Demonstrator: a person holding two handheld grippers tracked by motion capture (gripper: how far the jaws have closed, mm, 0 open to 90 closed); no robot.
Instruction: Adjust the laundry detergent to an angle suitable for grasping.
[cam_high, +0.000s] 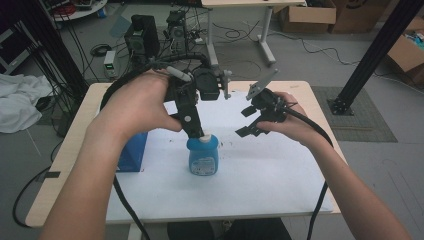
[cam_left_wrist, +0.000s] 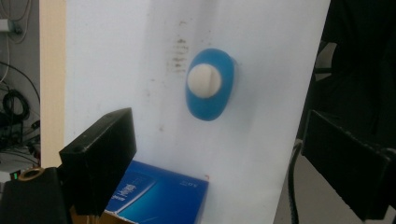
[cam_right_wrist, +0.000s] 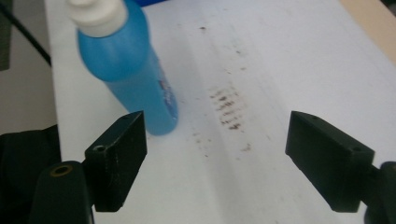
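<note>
My left tool (cam_high: 196, 131) hangs straight above the blue bottle (cam_high: 203, 156), its jaws spread wide with the white cap (cam_left_wrist: 204, 80) seen between them from above, gripping nothing. The bottle stands upright on the white sheet (cam_high: 260, 170) covering the surface, with a blue box (cam_high: 133, 152) just beside it on my left. My right tool (cam_high: 252, 120) hovers off to the bottle's right, apart from it, jaws wide open and empty over some dark smudges (cam_right_wrist: 228, 109).
</note>
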